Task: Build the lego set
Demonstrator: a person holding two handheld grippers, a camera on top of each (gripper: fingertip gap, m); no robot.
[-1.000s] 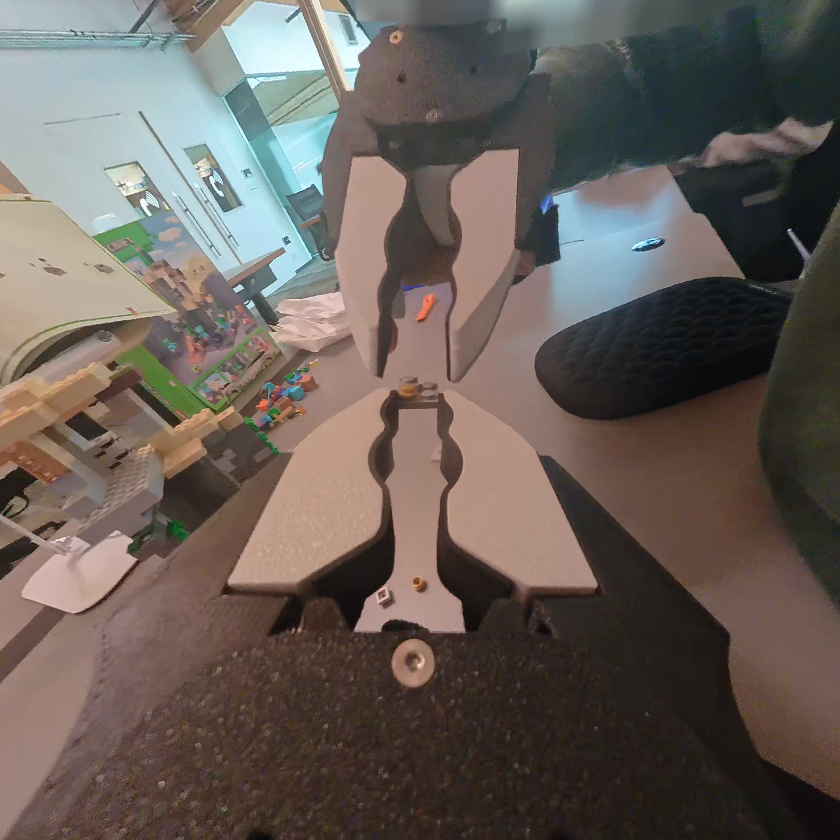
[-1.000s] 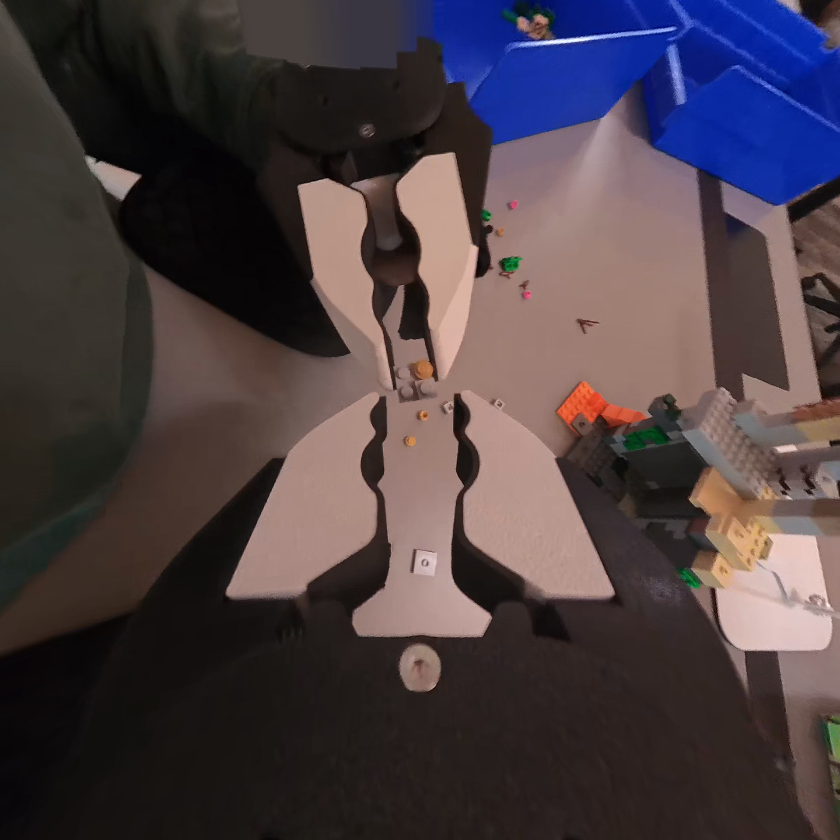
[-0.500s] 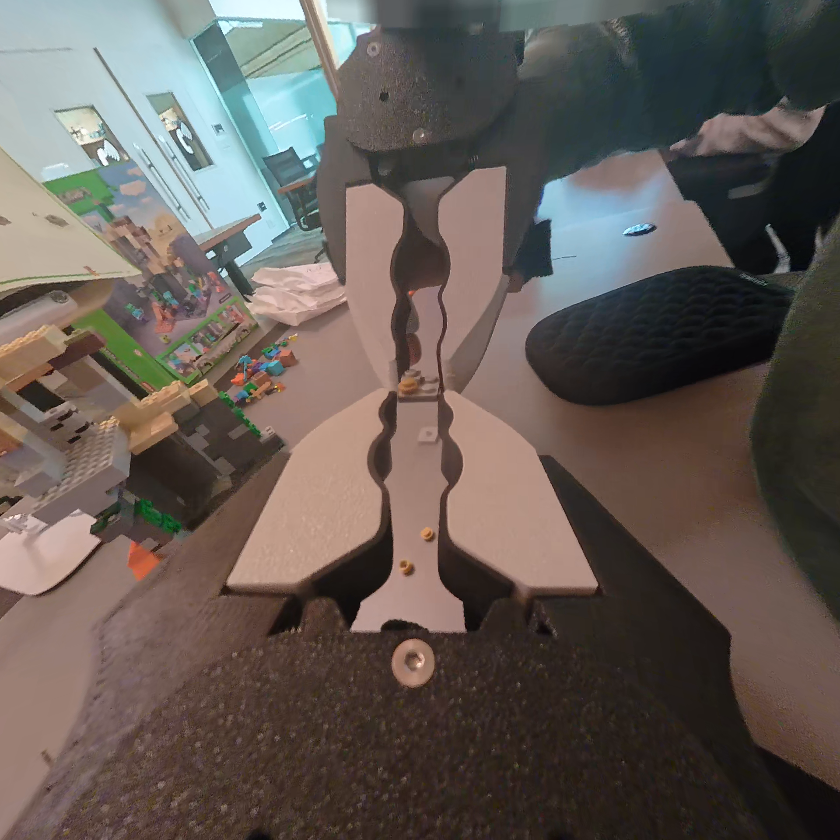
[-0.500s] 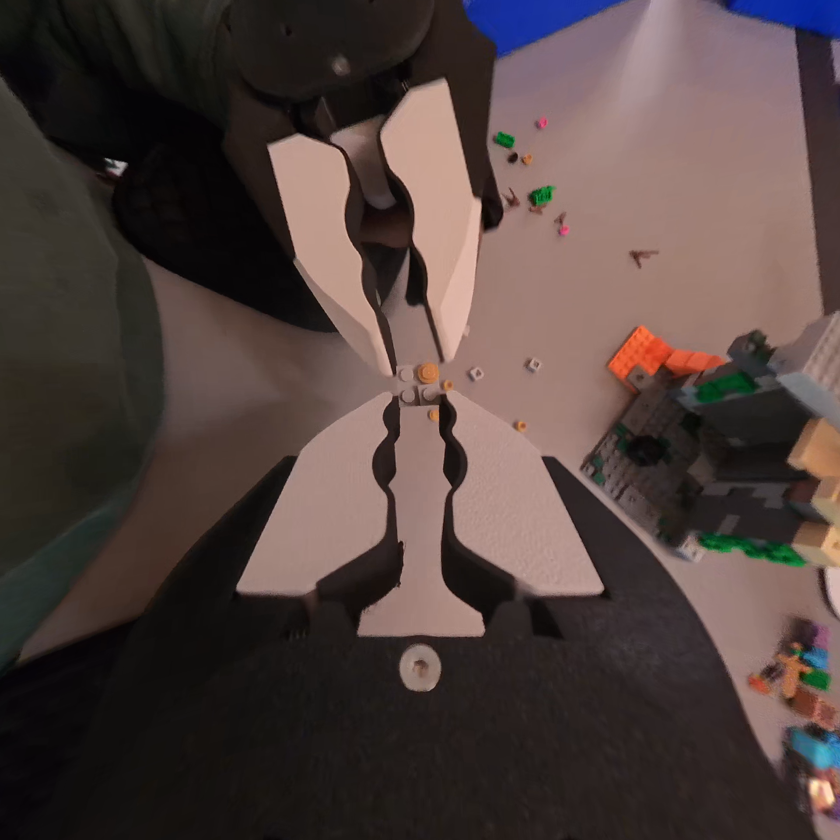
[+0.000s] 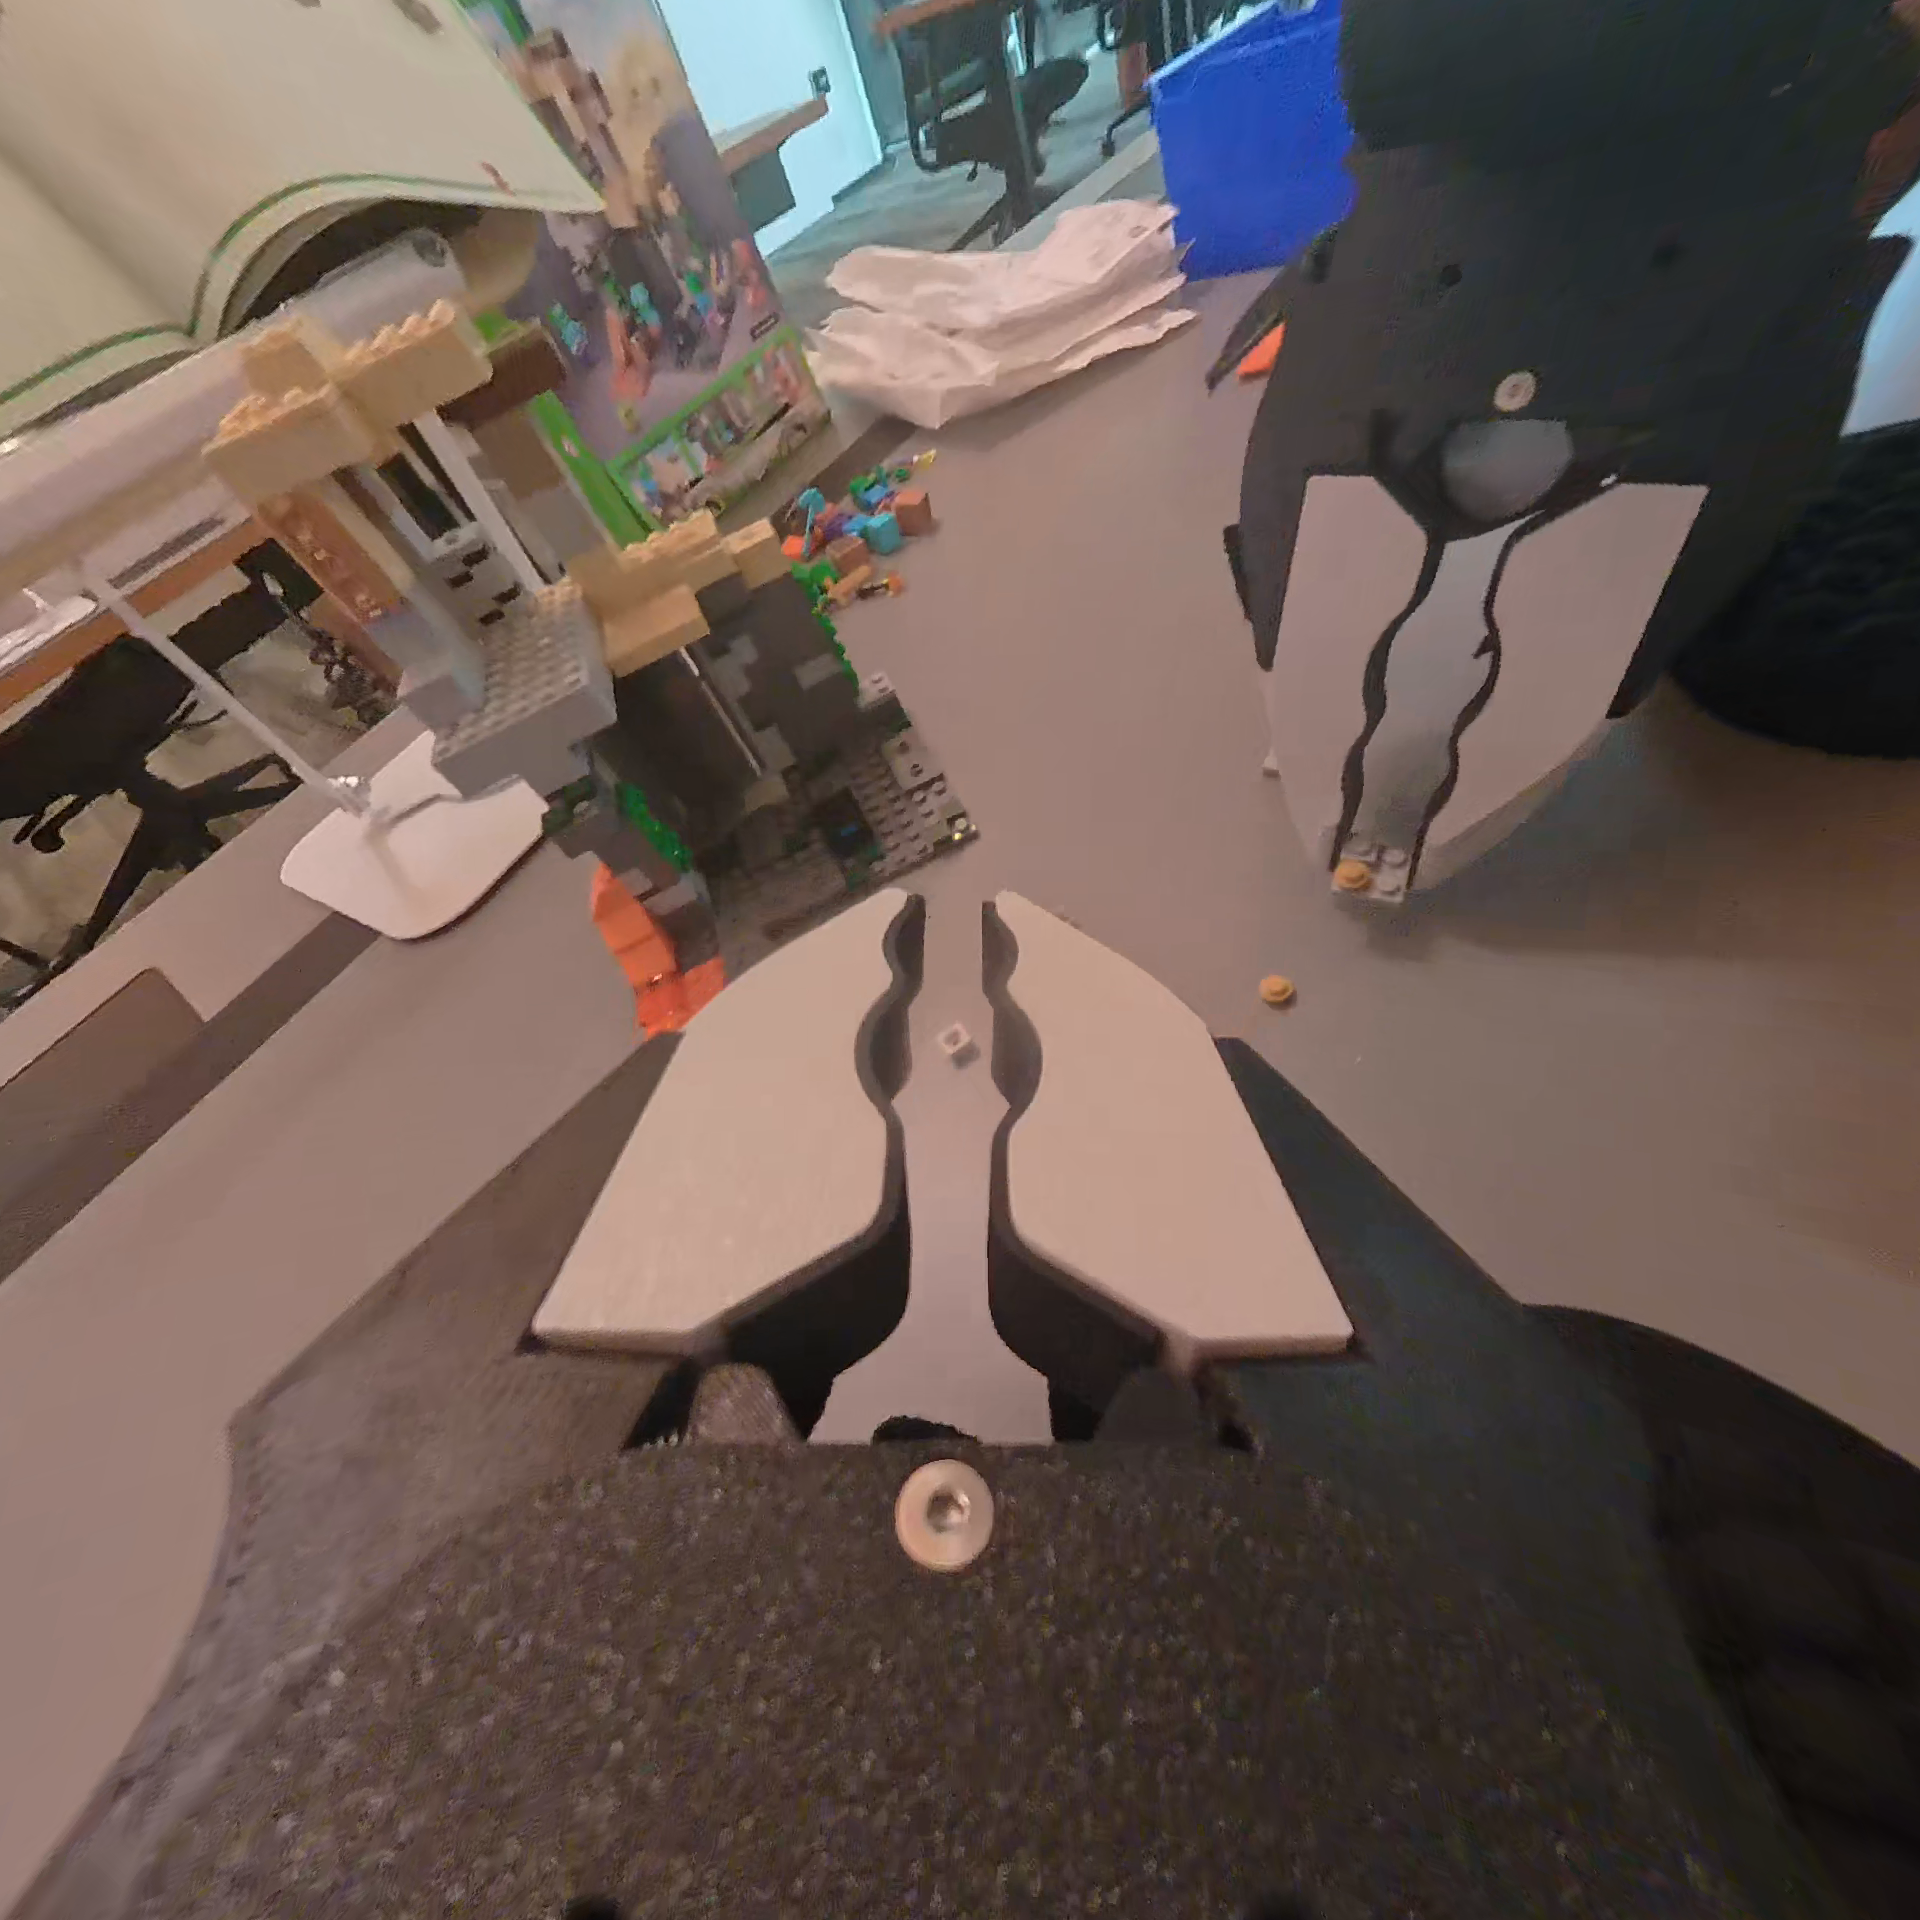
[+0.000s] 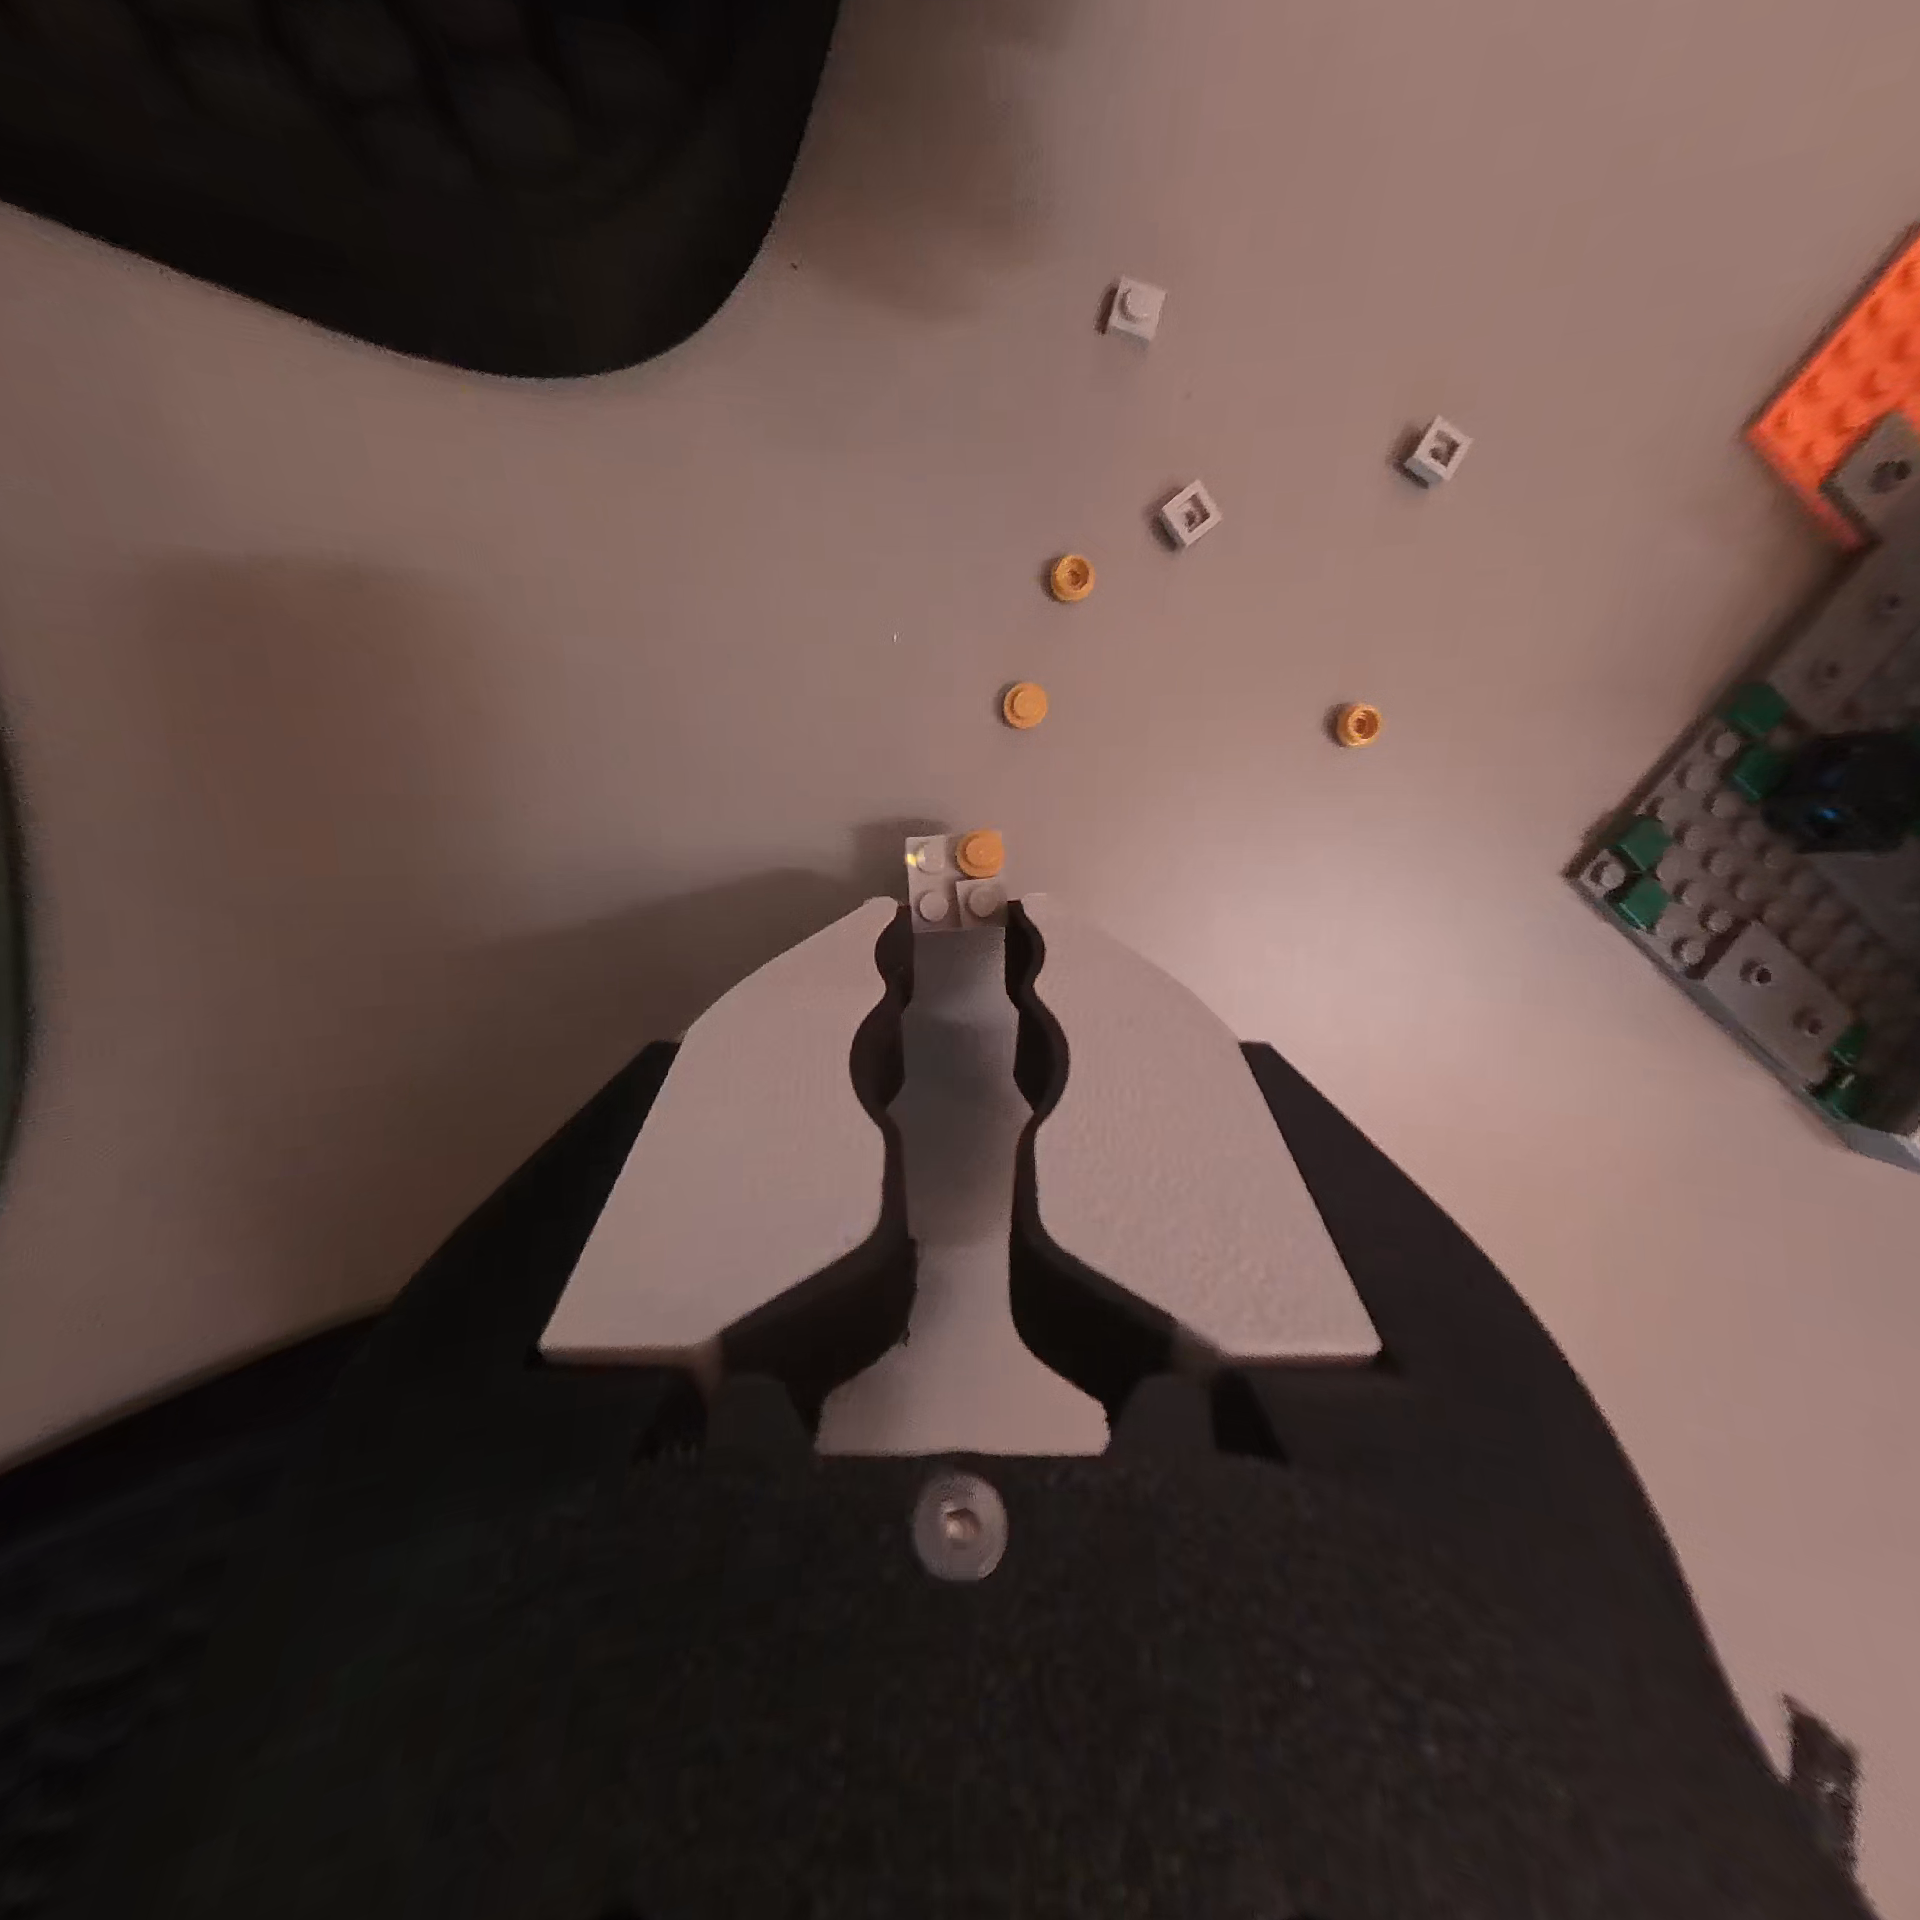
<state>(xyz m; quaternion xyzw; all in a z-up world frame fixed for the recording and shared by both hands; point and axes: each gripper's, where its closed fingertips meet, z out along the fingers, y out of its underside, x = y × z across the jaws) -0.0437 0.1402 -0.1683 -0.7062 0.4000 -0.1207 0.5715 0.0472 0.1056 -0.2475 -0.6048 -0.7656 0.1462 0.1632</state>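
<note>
My right gripper (image 6: 958, 902) is shut on a small grey 2x2 plate (image 6: 951, 881) with one orange round stud (image 6: 979, 854) on it. It holds the plate low over the table; the gripper (image 5: 1371, 868) and plate (image 5: 1377, 881) also show in the left wrist view. My left gripper (image 5: 952, 906) is empty, its jaws a narrow gap apart, pointing at the partly built grey and tan model (image 5: 623, 675). A loose grey 1x1 piece (image 5: 958, 1042) lies on the table below its fingers. Three loose orange round studs (image 6: 1025, 705) and three grey 1x1 pieces (image 6: 1188, 514) lie ahead of the right gripper.
The model's grey baseplate (image 6: 1766, 935) and orange plate (image 6: 1849, 395) are at the right. A black pad (image 6: 416, 156) lies at the far left. The set's box (image 5: 665, 260), a white stand (image 5: 416, 862), white bags (image 5: 997, 301), a blue bin (image 5: 1247, 135) and a pile of coloured pieces (image 5: 862, 530) stand behind. Some 12 cm of space lies between my two pairs of fingers. About 9 cm separates my left fingertips from the loose grey 1x1 piece (image 5: 958, 1042). It turns up in the right wrist view (image 6: 1430, 477) as well.
The two grippers, both on the grey plate before, have parted. The left has let go and swung left toward the model. The right keeps the plate and has dropped close to the table.
</note>
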